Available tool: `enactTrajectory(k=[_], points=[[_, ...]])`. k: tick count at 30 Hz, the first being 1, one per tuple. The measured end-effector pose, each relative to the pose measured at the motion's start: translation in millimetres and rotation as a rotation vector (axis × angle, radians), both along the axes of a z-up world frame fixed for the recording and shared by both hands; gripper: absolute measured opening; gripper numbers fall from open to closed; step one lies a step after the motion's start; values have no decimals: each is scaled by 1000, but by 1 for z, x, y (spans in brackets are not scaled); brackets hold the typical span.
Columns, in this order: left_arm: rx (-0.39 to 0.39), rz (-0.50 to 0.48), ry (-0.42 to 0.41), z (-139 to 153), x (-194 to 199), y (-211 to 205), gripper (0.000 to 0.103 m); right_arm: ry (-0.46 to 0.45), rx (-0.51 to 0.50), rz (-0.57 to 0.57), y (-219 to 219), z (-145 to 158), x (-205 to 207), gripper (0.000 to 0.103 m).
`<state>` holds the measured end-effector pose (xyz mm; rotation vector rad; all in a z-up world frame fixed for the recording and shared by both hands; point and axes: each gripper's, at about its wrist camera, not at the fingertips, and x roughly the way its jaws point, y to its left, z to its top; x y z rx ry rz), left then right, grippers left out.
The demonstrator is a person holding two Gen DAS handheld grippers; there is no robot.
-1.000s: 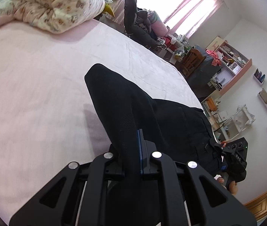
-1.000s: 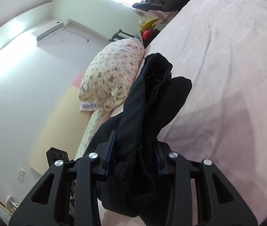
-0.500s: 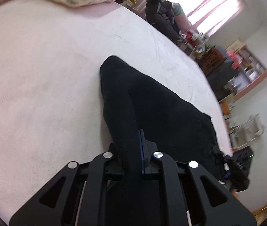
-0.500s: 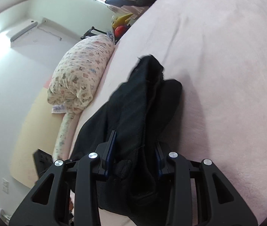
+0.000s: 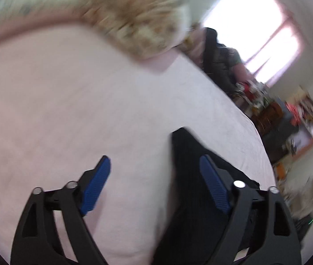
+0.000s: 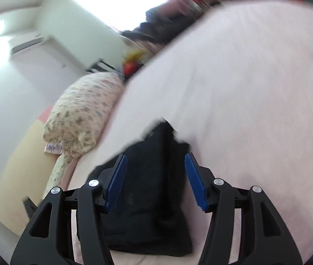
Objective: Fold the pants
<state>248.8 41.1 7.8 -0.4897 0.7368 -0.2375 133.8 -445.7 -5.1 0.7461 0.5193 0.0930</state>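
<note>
Pants [image 6: 154, 190] on bed [image 6: 255, 99], between right jaws, beside left jaws, both spread, empty.

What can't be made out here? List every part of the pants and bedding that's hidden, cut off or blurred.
- Left wrist view: the black pants run under the left gripper frame and off the bottom edge.
- Right wrist view: the pants near edge sits behind the right gripper; fold layers are lost in black.
- Both views: motion blur smears the floral pillow.

pink bed [image 6: 255, 88] — black pants [image 6: 152, 198], pillow [image 6: 83, 114]
</note>
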Motion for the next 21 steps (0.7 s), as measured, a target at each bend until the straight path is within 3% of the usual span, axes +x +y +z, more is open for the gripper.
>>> enactTrajectory(k=[2,6,8,10,12,15,18,21], points=[[76,-75,-73,18,-6,-35,96,-17,-110,62,31,17,8,57],[135,-214,-131,24,-18,-98,101,-3,-372,150,96,26,24,57],[209,-269,-92,17,-9,-125,101,23,-417,165,113,20,31,57],[333,-293,-23,0,-2,-151,101,71,-424,161,114,6,36,57],[448,-303,37,-23,0,-164,101,162,-463,149,117,-12,42,57],[574,-340,39,-49,-4,-175,101,216,-529,170,125,-30,46,57],[558,-324,25,-58,-8,-168,101,217,-584,166,133,-33,43,58],[552,-320,32,-60,-5,-169,101,217,-570,172,133,-34,46,64]])
